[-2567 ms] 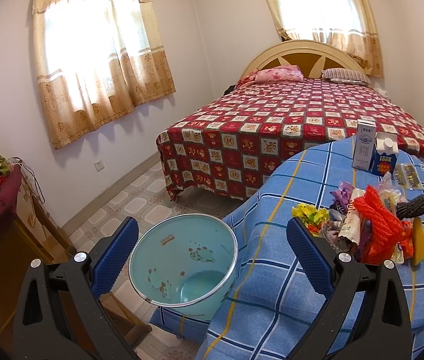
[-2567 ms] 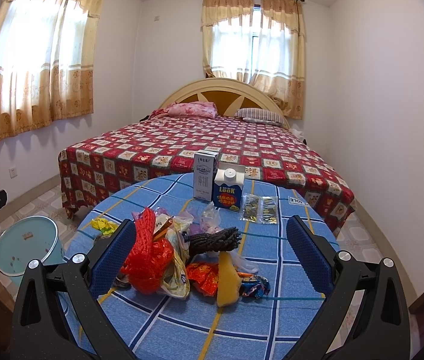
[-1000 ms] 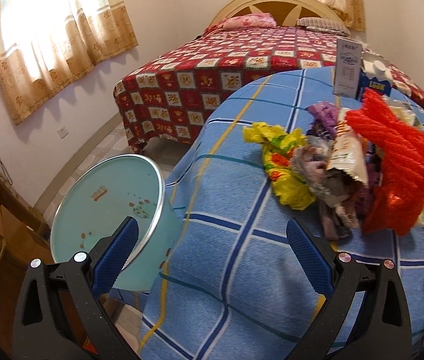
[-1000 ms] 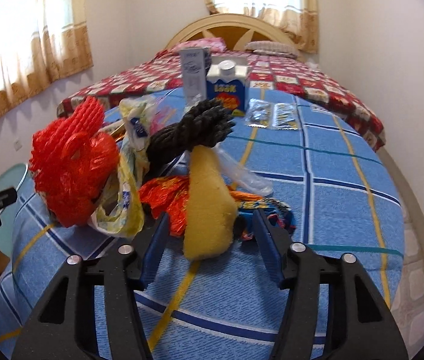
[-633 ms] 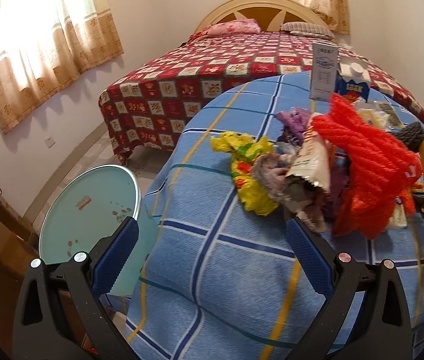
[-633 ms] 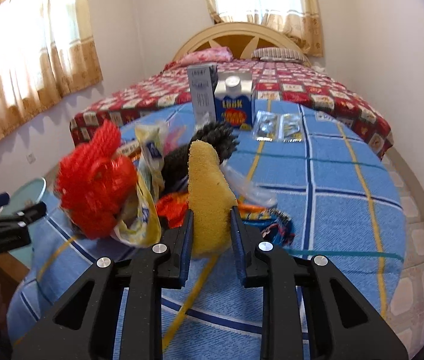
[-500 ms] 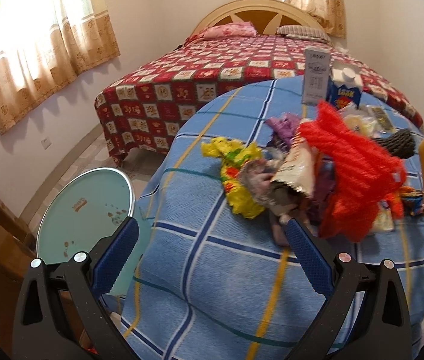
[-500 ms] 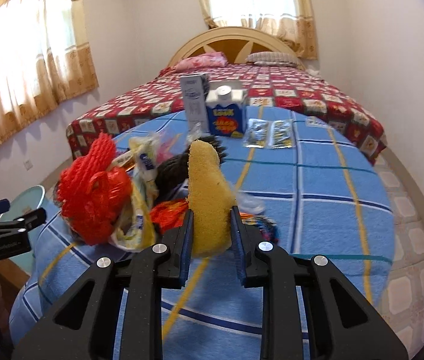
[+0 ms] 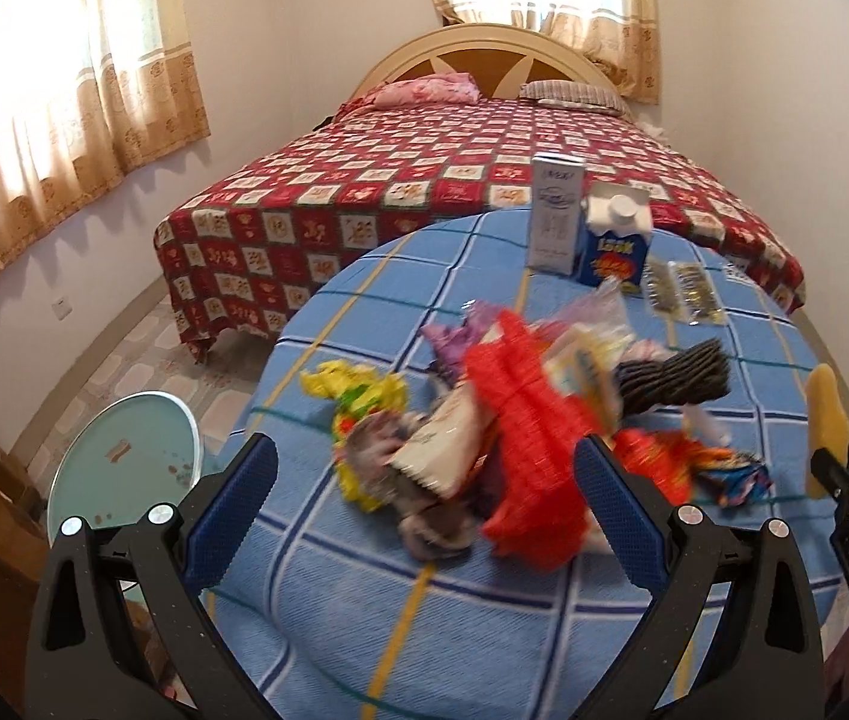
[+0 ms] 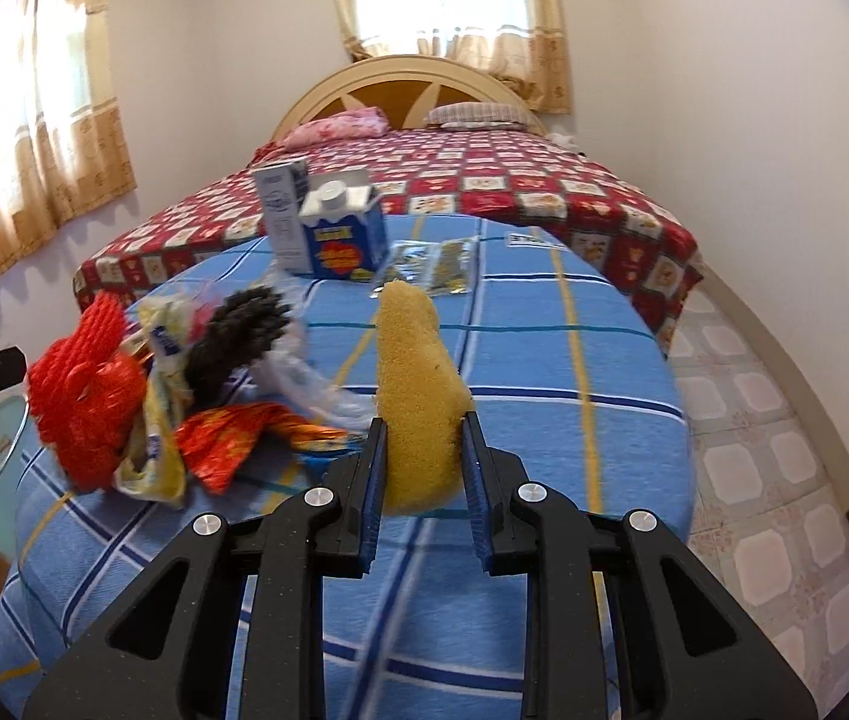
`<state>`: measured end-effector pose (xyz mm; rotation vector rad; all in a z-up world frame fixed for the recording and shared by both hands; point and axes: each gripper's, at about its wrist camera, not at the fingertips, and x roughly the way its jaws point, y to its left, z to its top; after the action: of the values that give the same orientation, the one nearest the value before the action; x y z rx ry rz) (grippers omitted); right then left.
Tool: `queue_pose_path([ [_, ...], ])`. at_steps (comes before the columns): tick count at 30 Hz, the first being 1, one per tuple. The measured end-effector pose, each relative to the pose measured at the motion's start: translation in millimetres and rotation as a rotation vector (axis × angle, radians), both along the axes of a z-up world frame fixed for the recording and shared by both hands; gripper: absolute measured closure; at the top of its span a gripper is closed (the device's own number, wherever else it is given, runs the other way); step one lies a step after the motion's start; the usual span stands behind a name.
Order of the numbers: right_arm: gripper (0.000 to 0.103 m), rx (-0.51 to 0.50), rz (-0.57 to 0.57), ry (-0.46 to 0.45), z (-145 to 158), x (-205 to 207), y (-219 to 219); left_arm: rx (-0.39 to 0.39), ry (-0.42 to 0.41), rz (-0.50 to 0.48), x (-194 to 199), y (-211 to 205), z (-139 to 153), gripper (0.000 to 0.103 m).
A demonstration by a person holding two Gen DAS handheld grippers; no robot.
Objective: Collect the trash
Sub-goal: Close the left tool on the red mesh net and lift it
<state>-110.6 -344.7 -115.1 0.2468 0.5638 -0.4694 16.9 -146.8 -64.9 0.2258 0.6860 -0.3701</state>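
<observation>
– 2 grippers are seen. How are the jaws set?

– The right gripper (image 10: 422,450) is clamped on a yellow sponge (image 10: 418,384), which is pinched at its lower end and stands upright, lifted clear of the surface (image 10: 544,372). The left gripper (image 9: 424,492) is held with its jaws wide and nothing between them.

– Where is the trash found?

– A heap is spread on the blue checked cloth: red netting (image 9: 520,420), a yellow wrapper (image 9: 358,396), a black net (image 9: 670,378) and an orange wrapper (image 10: 232,432). 2 cartons (image 9: 586,228) are stood upright behind it, with 2 sachets (image 9: 682,294) just beside them. A pale green bin (image 9: 124,474) is seen on the floor, left of the surface.
</observation>
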Motion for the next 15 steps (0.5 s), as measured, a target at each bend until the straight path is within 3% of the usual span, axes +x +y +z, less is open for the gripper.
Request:
queue_pose_path([
  [8,0.077,0.023,0.027,-0.007,-5.1,-7.3,-3.1,0.053,0.089,-0.027,10.0,-19.1,-33.7,0.009],
  [11,0.077,0.029,0.041,-0.006,-7.7,-4.0,1.2,0.023,0.139,-0.047,15.3,-14.3,-39.7,0.037],
  [13,0.077,0.031,0.049,-0.004,-8.8,-2.4,4.1,0.013,0.138,-0.055,15.8,-12.4,-39.3,0.046],
  [15,0.077,0.030,0.056,-0.004,-8.7,-1.7,7.2,-0.001,0.141,-0.083,14.3,-12.0,-37.1,0.083],
])
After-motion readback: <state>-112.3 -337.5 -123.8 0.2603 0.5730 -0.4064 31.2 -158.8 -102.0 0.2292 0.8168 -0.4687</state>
